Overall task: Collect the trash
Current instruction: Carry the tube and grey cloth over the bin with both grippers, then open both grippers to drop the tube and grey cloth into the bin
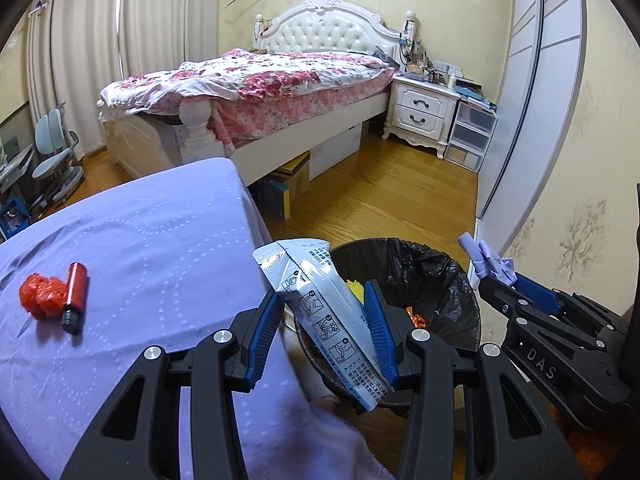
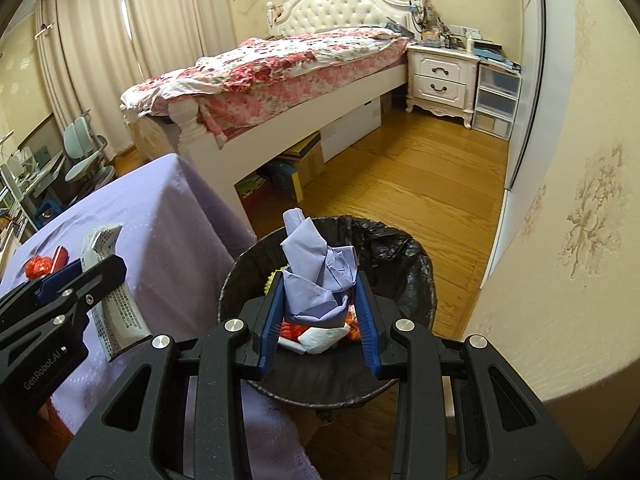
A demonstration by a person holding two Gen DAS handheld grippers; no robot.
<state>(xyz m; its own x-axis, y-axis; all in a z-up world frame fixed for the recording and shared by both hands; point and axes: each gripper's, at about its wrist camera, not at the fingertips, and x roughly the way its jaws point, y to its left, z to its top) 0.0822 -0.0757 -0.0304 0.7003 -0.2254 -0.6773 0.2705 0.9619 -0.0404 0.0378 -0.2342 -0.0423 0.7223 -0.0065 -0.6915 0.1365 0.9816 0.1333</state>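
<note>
Both grippers are loaded. Left gripper point(image 1: 324, 332) is clamped on a silver printed packet point(image 1: 320, 312), which juts up and down past its blue pads and hangs at the near-left rim of the bin point(image 1: 460, 280); right gripper point(image 2: 320, 320) is clamped on a crumpled lilac paper wad point(image 2: 320, 276), held directly above the bin's open mouth. The bin, lined with a black bag, stands on the wooden floor just beside the right edge of the table point(image 1: 160, 240), and already holds some orange, yellow and white scraps.

The step in hand looks like the drop: 2 pieces carried over, neither yet released. Next, the right jaws need only widen, since the wad sits squarely over the opening. The left gripper should probably shift a little further over the rim first, or the long packet may catch the edge and tip onto the floor.

Near the table's left edge, 2 more items wait: a red crumpled wrapper point(image 1: 42, 294) touching a small red tube point(image 1: 75, 298).
</note>
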